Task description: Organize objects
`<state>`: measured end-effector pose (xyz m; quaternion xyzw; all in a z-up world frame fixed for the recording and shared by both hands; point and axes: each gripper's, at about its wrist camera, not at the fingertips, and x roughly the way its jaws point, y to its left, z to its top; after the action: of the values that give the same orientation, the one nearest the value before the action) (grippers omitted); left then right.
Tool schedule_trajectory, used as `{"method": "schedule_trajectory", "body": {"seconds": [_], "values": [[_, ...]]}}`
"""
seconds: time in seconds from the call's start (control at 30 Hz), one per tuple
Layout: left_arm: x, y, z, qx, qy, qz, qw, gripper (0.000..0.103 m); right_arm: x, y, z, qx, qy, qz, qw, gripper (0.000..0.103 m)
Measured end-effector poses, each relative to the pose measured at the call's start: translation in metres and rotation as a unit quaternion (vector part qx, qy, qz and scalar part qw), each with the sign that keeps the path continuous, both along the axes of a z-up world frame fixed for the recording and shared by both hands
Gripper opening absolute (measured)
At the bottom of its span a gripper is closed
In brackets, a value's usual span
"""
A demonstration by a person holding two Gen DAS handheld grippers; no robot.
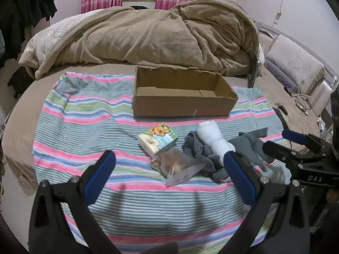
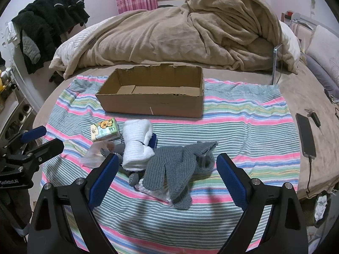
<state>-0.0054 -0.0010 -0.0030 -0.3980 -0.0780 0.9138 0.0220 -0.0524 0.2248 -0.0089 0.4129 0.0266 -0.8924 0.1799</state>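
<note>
left gripper (image 1: 169,160): spread wide, empty, above bag (image 1: 180,169) | right gripper (image 2: 167,165): spread wide, empty, above gloves (image 2: 173,169) | box (image 1: 182,103): empty, on striped cloth (image 1: 84,127), beyond the pile | tissue pack (image 1: 157,138), white roll (image 1: 211,135), gloves, bag: clustered near box, on cloth

Left gripper (image 1: 169,158) tilts downward, jaws spread wide, nothing between them. Right gripper (image 2: 167,162), at its 3 o'clock, tilts likewise, jaws wide and empty.
</note>
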Motion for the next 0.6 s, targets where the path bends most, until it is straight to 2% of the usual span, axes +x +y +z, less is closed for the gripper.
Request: {"method": "schedule_trajectory", "body": {"seconds": [0.37, 0.6], "values": [[-0.0017, 0.0009, -0.0081, -0.001, -0.017, -0.007, 0.9998, 0.102, -0.0028, 0.0019, -0.0025, -0.004, -0.01, -0.008, 1.0, 0.095], [0.0003, -0.0012, -0.0068, -0.002, -0.014, -0.002, 0.9999, 0.102, -0.0036, 0.0003, -0.003, -0.009, -0.015, -0.005, 1.0, 0.095]]}}
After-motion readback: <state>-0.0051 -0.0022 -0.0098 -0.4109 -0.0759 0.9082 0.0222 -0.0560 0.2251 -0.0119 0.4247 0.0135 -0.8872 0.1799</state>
